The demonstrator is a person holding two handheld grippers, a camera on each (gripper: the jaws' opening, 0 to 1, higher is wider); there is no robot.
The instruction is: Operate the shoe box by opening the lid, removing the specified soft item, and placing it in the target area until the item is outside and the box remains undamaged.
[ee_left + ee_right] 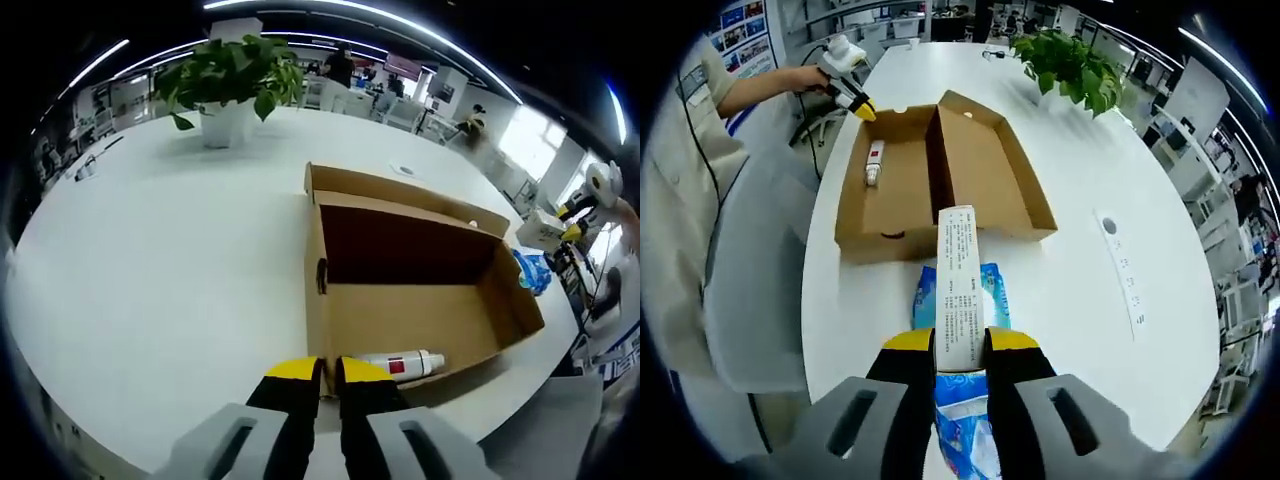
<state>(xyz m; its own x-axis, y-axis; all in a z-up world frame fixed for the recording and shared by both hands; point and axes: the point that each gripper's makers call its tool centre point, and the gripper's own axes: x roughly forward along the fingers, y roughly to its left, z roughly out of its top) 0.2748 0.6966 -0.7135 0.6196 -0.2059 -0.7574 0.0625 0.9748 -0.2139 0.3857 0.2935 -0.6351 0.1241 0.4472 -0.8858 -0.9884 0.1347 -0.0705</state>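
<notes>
Between right gripper [960, 350] fingers, carton [959, 290] points boxward.

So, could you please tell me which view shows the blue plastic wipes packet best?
The right gripper view: the blue plastic wipes packet lies on the white table just beyond its hand-held gripper. The left gripper view catches a blue corner behind the box.

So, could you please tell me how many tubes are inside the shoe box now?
1: a white tube lies in the open shoe box, near the left hand-held gripper.
</notes>
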